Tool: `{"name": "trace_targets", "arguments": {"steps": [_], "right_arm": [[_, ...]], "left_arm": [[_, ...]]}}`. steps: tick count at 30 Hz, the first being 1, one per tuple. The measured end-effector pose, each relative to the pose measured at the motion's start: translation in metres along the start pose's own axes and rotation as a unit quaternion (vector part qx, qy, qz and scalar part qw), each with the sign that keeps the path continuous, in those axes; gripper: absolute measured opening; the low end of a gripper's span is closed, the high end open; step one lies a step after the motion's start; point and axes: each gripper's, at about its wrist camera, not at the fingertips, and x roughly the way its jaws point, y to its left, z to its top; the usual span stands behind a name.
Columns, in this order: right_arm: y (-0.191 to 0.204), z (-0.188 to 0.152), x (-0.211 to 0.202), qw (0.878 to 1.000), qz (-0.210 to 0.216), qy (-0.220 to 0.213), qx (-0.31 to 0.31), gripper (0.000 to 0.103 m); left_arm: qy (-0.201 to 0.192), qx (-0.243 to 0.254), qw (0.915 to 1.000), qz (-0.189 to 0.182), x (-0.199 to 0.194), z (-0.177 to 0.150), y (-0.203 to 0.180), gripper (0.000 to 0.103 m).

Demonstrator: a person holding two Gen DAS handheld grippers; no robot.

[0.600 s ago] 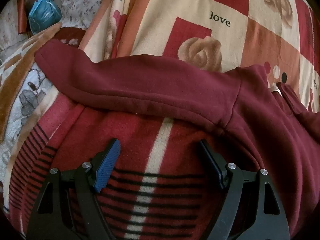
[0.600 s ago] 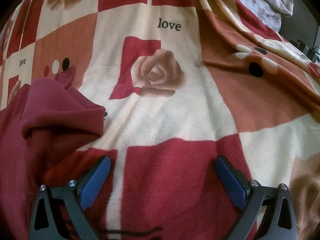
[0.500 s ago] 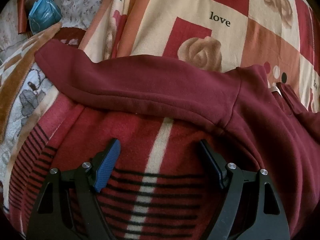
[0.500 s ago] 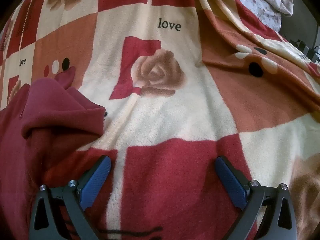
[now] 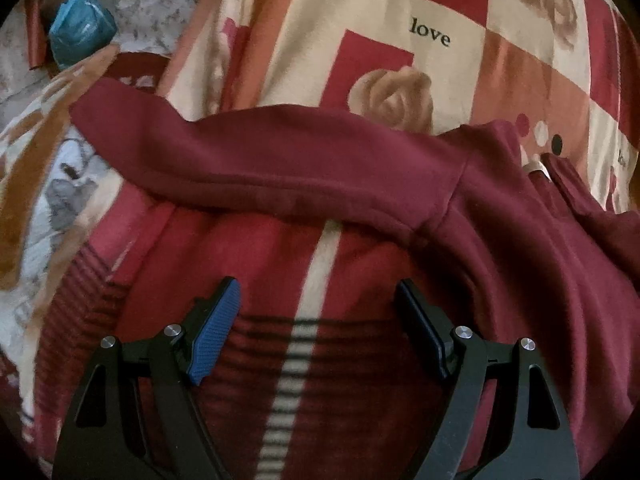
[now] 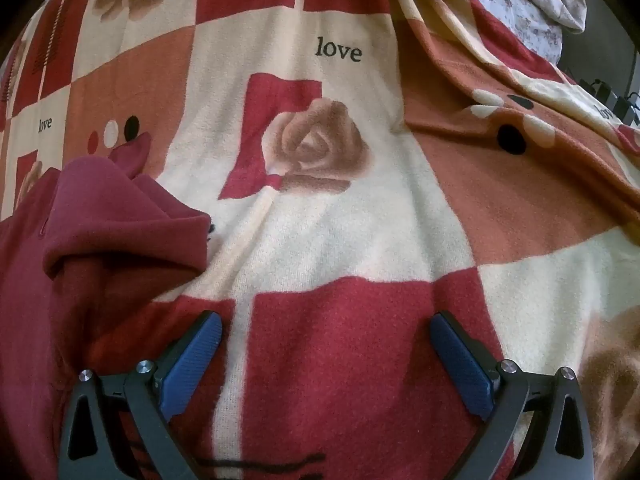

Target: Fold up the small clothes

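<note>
- Nothing in either view has shifted since the earlier frames: both grippers and the garment sit as they did a moment ago.
- Left gripper: jaws spread wide, nothing between the pads; only blanket shows in the gap. It is angled down over the bed.
- Right gripper: jaws likewise spread wide, with no cloth between them, over a red square of the blanket.
- Maroon sweatshirt: lies on the blanket, unfolded. In the left wrist view its body fills the right side, and the right-hand finger appears to sit against its edge; whether it actually touches cannot be told.
- Sleeve: stretches out flat from the shoulder seam toward the left, its cuff end reaching a brown-and-grey floral cover at the blanket's edge.
- In the right wrist view the sweatshirt occupies the left side, with a rumpled fold bunched up near the left finger but apart from it.
- Blanket: fleece, patchwork of red, orange and cream squares with rose prints and the word "love"; wrinkled and ridged at the upper right.
- Blue plastic bag: at the far upper left, well apart from the garment.
</note>
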Motion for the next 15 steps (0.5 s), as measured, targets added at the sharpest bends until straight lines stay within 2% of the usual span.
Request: {"name": "trace_targets", "arguments": {"steps": [4, 6, 8, 11, 15], "right_arm": [[0.001, 0.001, 0.000, 1.000, -0.001, 0.002, -0.002, 0.103], [0.000, -0.001, 0.000, 1.000, -0.002, -0.001, -0.002, 0.103], [-0.002, -0.001, -0.002, 1.000, -0.001, 0.001, -0.001, 0.103], [0.000, -0.001, -0.001, 1.000, 0.008, 0.015, 0.008, 0.103], [0.001, -0.009, -0.020, 0.998, 0.040, 0.054, 0.024, 0.103]], "left_arm": [[-0.005, 0.009, 0.9979, 0.063, -0.023, -0.005, 0.003, 0.080], [-0.014, 0.020, 0.9965, 0.081, -0.035, -0.007, 0.002, 0.080], [-0.027, 0.026, 0.9959, 0.082, -0.051, -0.011, -0.001, 0.080], [-0.033, 0.033, 0.9971, 0.061, -0.071, -0.014, -0.006, 0.080], [-0.049, 0.034, 0.9975, 0.037, -0.099, -0.012, -0.015, 0.080]]}}
